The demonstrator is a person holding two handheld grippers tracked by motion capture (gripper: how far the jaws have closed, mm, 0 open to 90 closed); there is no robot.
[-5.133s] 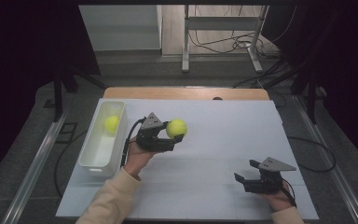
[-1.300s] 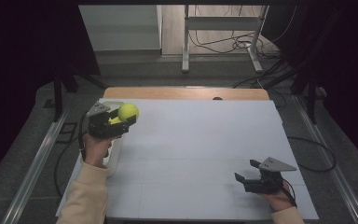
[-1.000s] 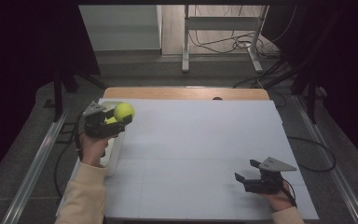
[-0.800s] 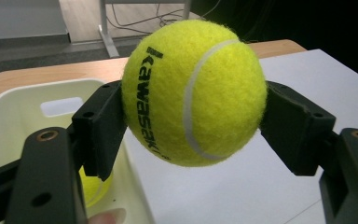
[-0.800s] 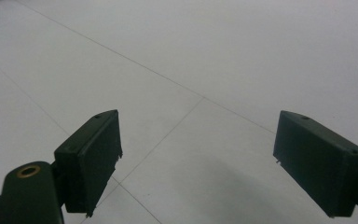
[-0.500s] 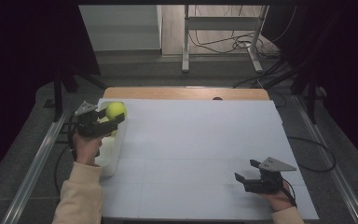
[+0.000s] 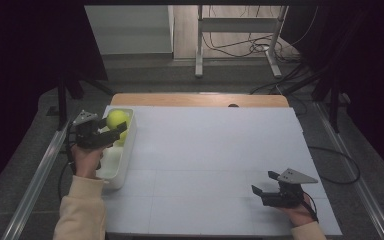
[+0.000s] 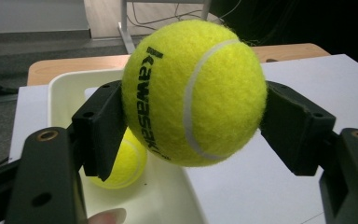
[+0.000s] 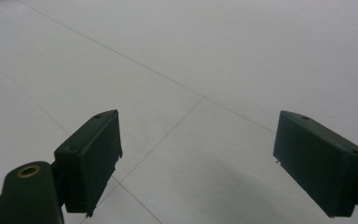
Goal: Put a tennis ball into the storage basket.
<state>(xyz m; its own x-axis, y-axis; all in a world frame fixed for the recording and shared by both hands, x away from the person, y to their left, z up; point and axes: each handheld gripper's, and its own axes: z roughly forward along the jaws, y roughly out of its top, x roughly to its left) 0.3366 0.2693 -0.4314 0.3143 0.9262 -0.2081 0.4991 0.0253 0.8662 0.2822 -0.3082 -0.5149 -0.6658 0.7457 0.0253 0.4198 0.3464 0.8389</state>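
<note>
Dark curtains and a grey floor surround a white rectangular table (image 7: 215, 165), whose far edge shows a strip of bare wood. At the table's left edge lies a white rectangular plastic tray (image 7: 126, 150). Above the tray's far end, the left gripper (image 7: 111, 134), held in the person's left hand (image 7: 87, 159), clamps a yellow-green felt tennis ball (image 8: 195, 92) between its two black jaws; the pads press on the ball's sides. A second yellow-green tennis ball (image 8: 121, 163) rests inside the tray, just below the held one. Near the table's right corner, the right gripper (image 7: 262, 186) rests low over the bare surface, jaws spread wide with nothing between them, well apart from the tray.
</note>
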